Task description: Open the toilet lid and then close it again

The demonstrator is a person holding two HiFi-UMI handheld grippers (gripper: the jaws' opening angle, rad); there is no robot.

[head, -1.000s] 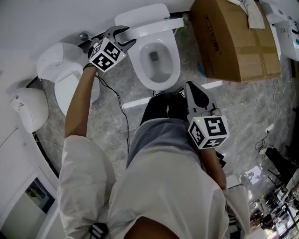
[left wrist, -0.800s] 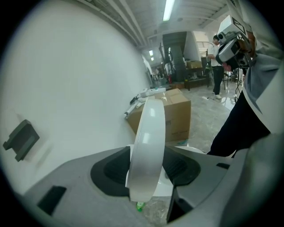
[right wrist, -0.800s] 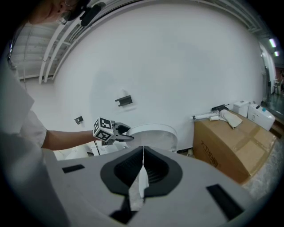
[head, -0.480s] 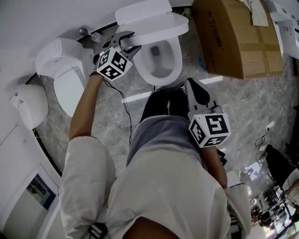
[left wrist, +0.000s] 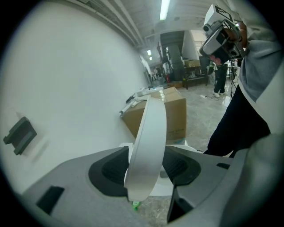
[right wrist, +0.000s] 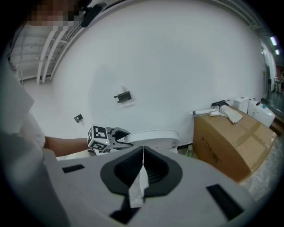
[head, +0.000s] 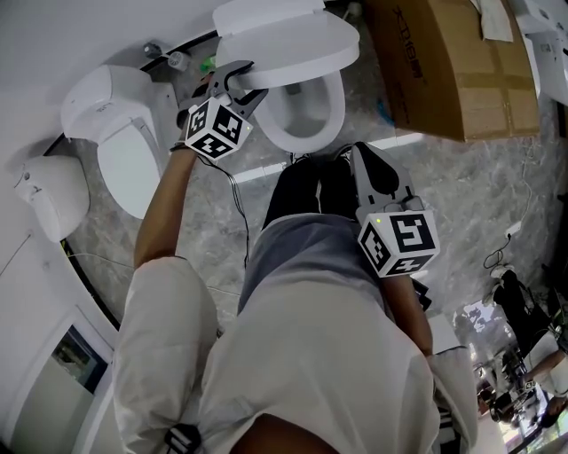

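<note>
I'm in a workshop hall: toilet at twelve o'clock, spare toilet at ten, cardboard box at one, loose cables across the floor.

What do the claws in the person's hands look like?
The left claw and right claw are grey with dark inner pads. Each carries a white cube with black square markers; the right cube has a green light. A black cable trails from the left one. The sleeves are white.

Grey marbled floor, white wall, cardboard box beside wall, ceiling strip light
</note>
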